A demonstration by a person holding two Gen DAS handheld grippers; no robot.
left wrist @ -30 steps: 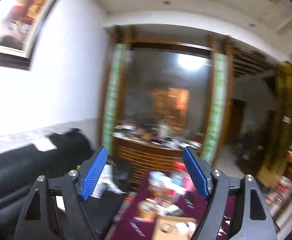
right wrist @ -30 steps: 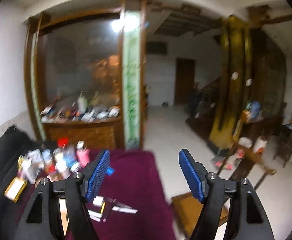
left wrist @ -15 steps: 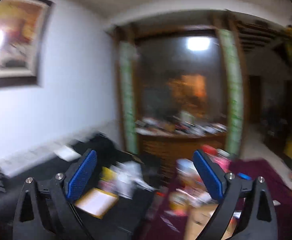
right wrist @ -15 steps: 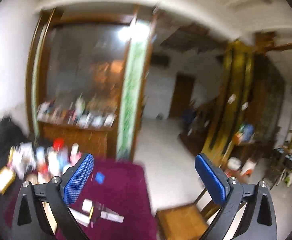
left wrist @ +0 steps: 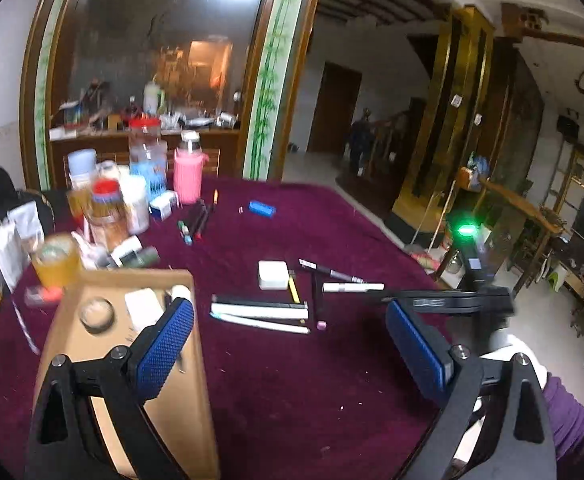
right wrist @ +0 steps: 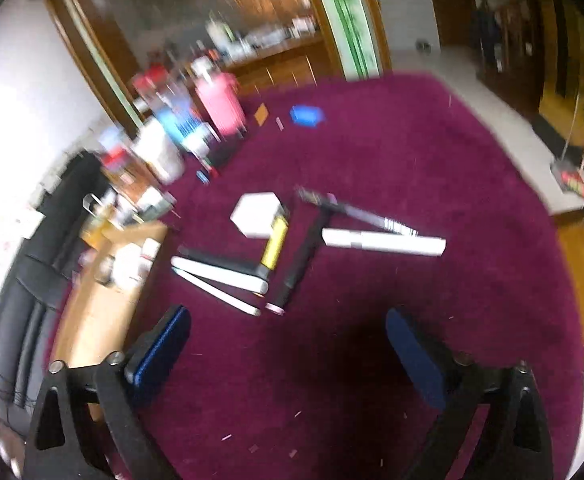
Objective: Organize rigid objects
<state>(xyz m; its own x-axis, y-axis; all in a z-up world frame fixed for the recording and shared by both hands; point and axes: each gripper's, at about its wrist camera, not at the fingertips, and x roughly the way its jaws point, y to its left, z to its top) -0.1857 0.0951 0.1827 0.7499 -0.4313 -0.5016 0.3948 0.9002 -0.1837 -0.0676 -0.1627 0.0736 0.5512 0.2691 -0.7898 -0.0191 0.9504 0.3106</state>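
Maroon cloth covered the bench [left wrist: 332,392], the largest thing in both views, and everything else sat in relation to it. Along its far left edge stood a crowd of jars and bottles, among them a pink bottle [left wrist: 187,178] and a red-lidded jar [left wrist: 144,148], blurred in the right wrist view. Nearer, on the bench's left side, lay an open cardboard box [left wrist: 171,420] with a few small items inside; I could not tell what they were.

At the middle of the bench lay the loose pieces for sorting. Two long white sticks [left wrist: 259,316] lay side by side with a black one just behind them. A white marker [right wrist: 384,242] lay to their right, and a thin dark pen [left wrist: 330,273] crossed just behind it. A white square block [left wrist: 272,275] sat behind the sticks, with a yellow marker [right wrist: 275,245] touching its right side. A blue eraser-like block [left wrist: 262,209] lay alone, well apart, toward the far edge.

Both tools hung over the near part of the bench. The left gripper [left wrist: 287,346] had its jaws wide apart, having just been opening, with nothing between them. The right gripper [right wrist: 287,346] likewise had its jaws spread and empty, after opening and easing slightly back; in the left wrist view it showed at the right, in a white-gloved hand [left wrist: 512,350] with a purple sleeve.
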